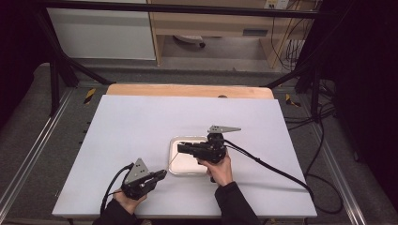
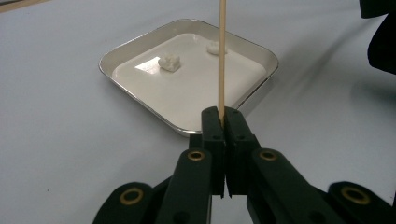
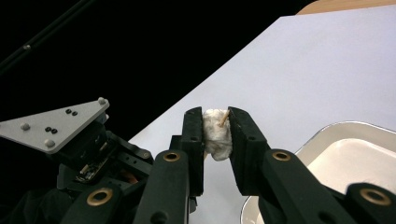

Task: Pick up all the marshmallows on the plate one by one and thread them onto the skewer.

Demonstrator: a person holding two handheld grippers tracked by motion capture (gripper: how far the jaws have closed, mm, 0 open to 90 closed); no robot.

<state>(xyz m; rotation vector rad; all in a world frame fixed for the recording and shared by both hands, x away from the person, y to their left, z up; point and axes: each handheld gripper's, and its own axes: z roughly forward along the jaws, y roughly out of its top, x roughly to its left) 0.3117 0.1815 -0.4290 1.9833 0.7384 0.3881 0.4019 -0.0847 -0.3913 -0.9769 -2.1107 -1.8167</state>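
A thin wooden skewer [image 2: 222, 56] stands straight up out of my left gripper [image 2: 223, 114], whose jaws are shut on its lower end. In the high view that left gripper [image 1: 162, 174] sits low at the table's front, pointing right toward the tray. My right gripper [image 3: 215, 112] is shut on a white soft lump [image 3: 217, 137], and the skewer's tip [image 3: 224, 118] pokes out of the lump's top. Seen from above, the right gripper [image 1: 180, 148] hangs over the left part of a shallow metal tray [image 1: 187, 168]. Two more white lumps [image 2: 169, 62] [image 2: 213, 47] lie in the tray [image 2: 140, 99].
The tray rests on a white sheet [image 1: 141, 126] that covers a wooden table [image 1: 187, 90]. A black cable [image 1: 272, 168] trails right from the right gripper across the sheet. The left gripper's grey plate [image 3: 56, 126] shows in the right gripper view. Black frame bars [image 1: 56, 70] stand beyond the table.
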